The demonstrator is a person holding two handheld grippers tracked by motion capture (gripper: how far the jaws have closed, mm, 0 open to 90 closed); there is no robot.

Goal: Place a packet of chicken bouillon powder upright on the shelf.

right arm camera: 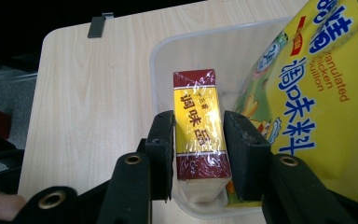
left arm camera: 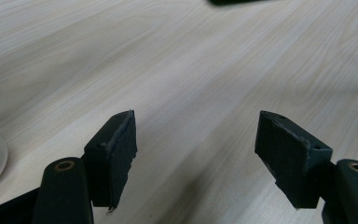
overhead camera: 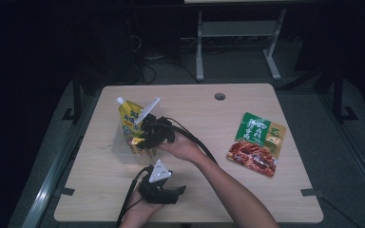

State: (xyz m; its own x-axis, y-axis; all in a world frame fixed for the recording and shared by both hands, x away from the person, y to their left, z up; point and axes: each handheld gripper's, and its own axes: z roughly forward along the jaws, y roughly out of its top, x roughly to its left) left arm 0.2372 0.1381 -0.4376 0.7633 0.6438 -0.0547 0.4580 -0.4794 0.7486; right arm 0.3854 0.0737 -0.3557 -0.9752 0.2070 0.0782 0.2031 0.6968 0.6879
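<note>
A red-and-yellow seasoning box [right arm camera: 196, 88] wrapped in clear film stands between the jaws of my right gripper [right arm camera: 198, 123]; both pads lie against its sides, just inside a clear plastic container [right arm camera: 168, 46]. A yellow chicken-bouillon pouch [right arm camera: 317, 93] with a white cap leans in the same container beside the box. From above, the right gripper [overhead camera: 145, 137] reaches into the container [overhead camera: 120, 151] next to the pouch [overhead camera: 130, 116]. My left gripper [overhead camera: 178, 191] rests near the table's front edge. Its jaws stand wide apart over bare wood, and the left gripper [left arm camera: 196, 149] holds nothing.
A green-and-red snack packet [overhead camera: 256, 142] lies flat on the right side of the light wooden table [overhead camera: 209, 190]. A round cable hole [overhead camera: 220, 96] sits near the far edge. A black clip [right arm camera: 98, 24] is fixed at a table corner.
</note>
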